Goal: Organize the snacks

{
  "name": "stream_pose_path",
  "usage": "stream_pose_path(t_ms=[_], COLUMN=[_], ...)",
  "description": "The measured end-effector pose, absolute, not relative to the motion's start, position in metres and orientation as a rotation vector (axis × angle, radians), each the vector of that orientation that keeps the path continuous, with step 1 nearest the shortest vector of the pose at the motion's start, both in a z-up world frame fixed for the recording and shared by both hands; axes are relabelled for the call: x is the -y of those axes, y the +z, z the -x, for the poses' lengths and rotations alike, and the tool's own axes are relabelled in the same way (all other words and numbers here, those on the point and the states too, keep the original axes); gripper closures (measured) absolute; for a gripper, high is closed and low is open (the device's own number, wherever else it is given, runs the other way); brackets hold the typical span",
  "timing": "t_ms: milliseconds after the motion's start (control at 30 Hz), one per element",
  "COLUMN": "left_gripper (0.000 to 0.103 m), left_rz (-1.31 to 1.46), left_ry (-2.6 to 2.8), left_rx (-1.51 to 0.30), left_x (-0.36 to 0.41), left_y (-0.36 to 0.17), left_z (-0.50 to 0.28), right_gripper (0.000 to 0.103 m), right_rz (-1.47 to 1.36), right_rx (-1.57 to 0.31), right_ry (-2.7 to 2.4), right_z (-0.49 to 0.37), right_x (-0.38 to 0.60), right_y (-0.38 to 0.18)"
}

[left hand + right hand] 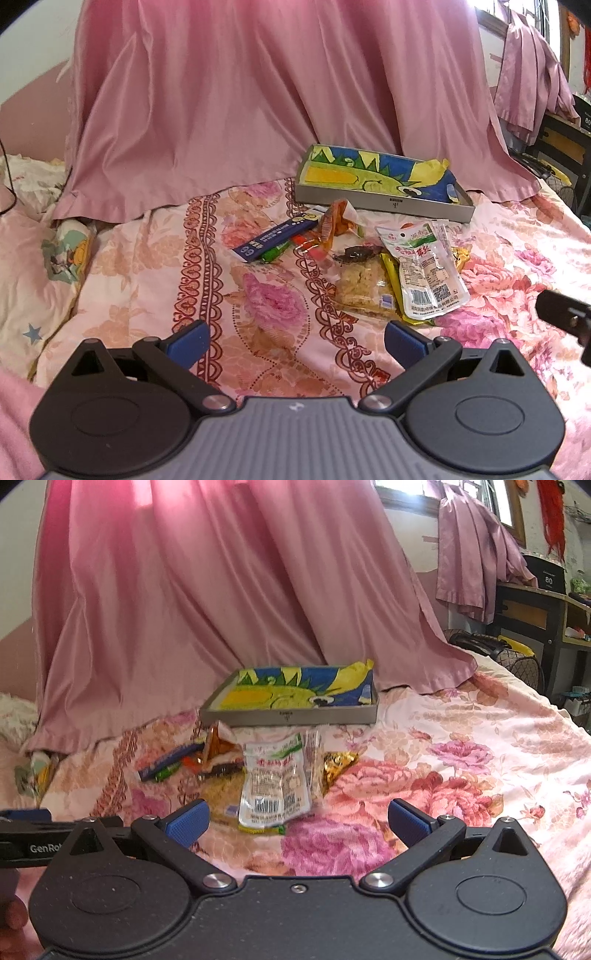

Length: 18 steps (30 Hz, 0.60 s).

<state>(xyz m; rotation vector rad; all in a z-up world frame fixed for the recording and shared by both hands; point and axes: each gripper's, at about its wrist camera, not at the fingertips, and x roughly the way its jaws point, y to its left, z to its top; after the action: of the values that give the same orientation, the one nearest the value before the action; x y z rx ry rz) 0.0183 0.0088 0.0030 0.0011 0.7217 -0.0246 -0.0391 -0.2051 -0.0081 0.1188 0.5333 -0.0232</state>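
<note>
Here the left gripper (297, 341) hangs low over a floral bedspread (266, 302), its blue-padded jaws spread wide with nothing between them. The right gripper (298, 821) is the same: jaws wide apart and empty, hovering above the bedspread on the near side of the snacks.

The snacks lie in a loose heap in the middle of the bed. Nearest in the heap is a clear packet (430, 275) with red lettering and a barcode, lying flat on top of a yellow-green wrapper (393, 280). Just to its left in the left wrist view sits a clear bag of pale crisp pieces (364, 286), touching the packet. Further left, a dark blue stick pack (275, 236) lies at a slant with a small green packet (275, 253) against it. An orange packet (334, 221) stands crumpled at the far side of the heap, and a gold wrapper (338, 762) peeks out on the right.

Beyond the heap, at the far side, rests a shallow grey box (384, 203) lined with a blue, yellow and green cartoon print; no snack is in it. Behind the box a pink curtain (236, 96) drapes down onto the bed. In the left wrist view part of the right gripper shows at the right edge.
</note>
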Motion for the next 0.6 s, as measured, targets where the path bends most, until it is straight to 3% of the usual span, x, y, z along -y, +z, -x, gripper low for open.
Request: stream_pose_path(t_ms=[600], left_gripper=[0.000], left_rz=[-0.125], left_ry=[-0.166], left_rx=[-0.733], left_x=[-0.006], left_y=[0.004], left_z=[-0.125], right_gripper=[0.001], right_rz=[0.045], right_rx=[-0.516], right_ry=[0.120], right_z=[-0.060], right_x=[0.206], right_y=[0.003])
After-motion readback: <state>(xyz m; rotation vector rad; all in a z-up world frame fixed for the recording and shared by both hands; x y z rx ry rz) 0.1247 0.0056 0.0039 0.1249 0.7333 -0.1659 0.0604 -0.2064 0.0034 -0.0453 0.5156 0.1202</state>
